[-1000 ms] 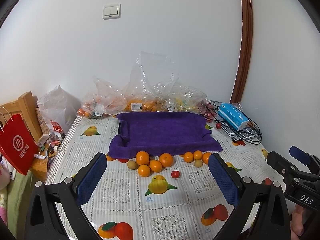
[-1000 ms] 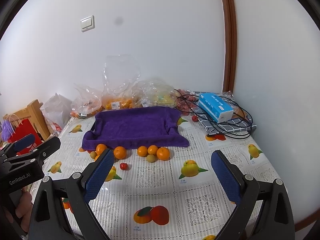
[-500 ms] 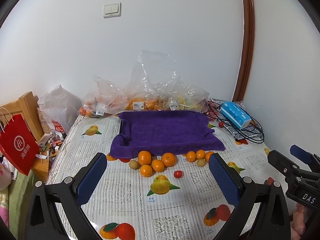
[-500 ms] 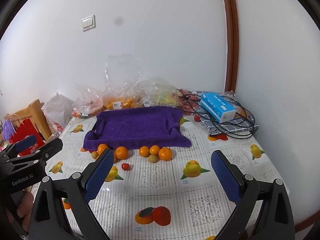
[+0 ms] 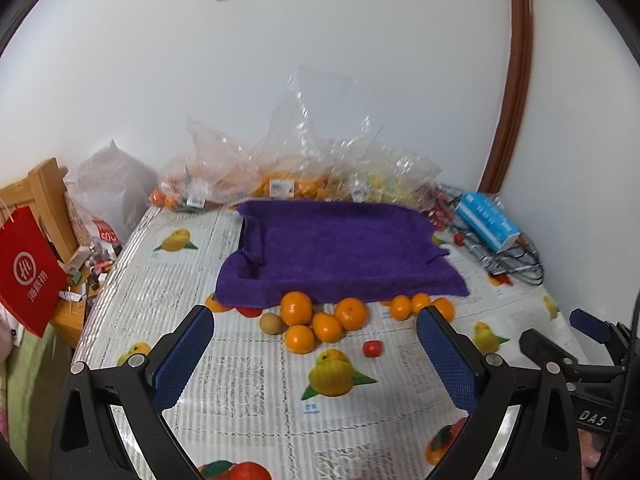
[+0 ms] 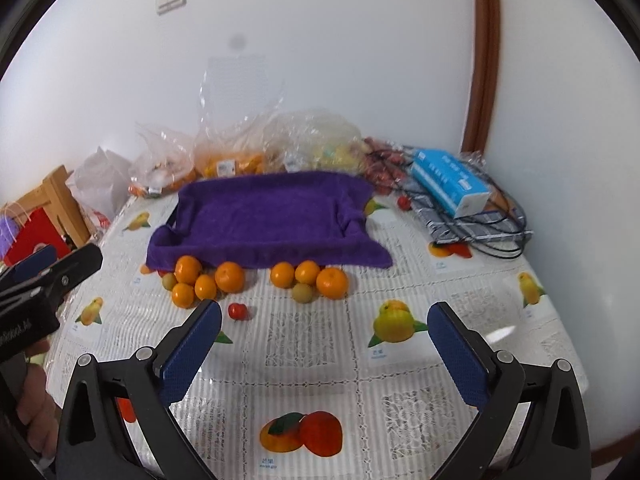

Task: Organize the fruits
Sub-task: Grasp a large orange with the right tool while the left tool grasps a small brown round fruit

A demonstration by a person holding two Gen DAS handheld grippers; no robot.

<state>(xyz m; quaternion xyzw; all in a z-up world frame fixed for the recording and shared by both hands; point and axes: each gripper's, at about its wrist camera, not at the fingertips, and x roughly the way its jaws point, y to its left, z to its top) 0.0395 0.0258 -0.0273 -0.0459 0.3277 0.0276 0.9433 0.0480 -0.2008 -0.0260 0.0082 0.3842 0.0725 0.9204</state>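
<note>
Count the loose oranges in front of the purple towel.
7: a group of four by the towel's left corner, a group of three nearer its right. Others may hide under its edge.

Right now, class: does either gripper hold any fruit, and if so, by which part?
Nothing is held. The left gripper and right gripper are both open above the table, short of the oranges by the purple towel.

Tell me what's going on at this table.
A person holds a left tool and a right tool, both open and empty, above the fruit-print tablecloth. Loose oranges, two pale round fruits and a small red fruit lie along the near edge of a purple towel-lined tray, which holds no fruit yet.
</note>
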